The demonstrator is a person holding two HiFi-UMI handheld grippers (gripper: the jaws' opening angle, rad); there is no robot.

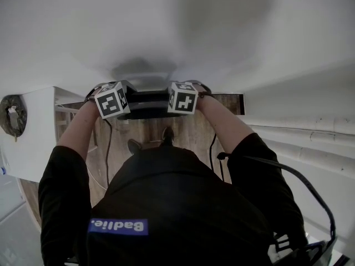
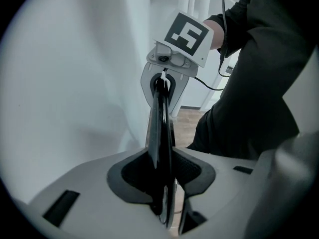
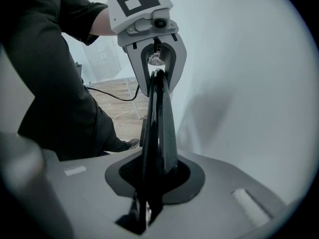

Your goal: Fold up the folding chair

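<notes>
Black, glossy hard-plastic folding chair point(image 1: 145, 101): seen only edge-on, as a thin flat slab. It is held between the two grippers, close to the plain white wall point(image 1: 166, 26) and above the wooden plank floor point(image 1: 191, 129).

Progress (my judgement): no seat or leg stands out from the slab in any view, so the fold looks done or nearly done. What is left is probably setting the chair down or leaning it on the wall. Its lower part shows in no view, so this is unconfirmed.

Left gripper point(image 2: 164, 183): jaws closed on the chair's upper edge, dark pads pressed to both faces. Right gripper point(image 3: 149, 180): likewise clamped on the same edge, further along.

View differences:
- The head view alone shows both grippers side by side, the person's forearms point(image 1: 77, 129) and a dark shoe point(image 1: 167, 134). It does not show pad contact.
- Each gripper view shows its own grip and the opposite gripper at the far end of the edge.
</notes>
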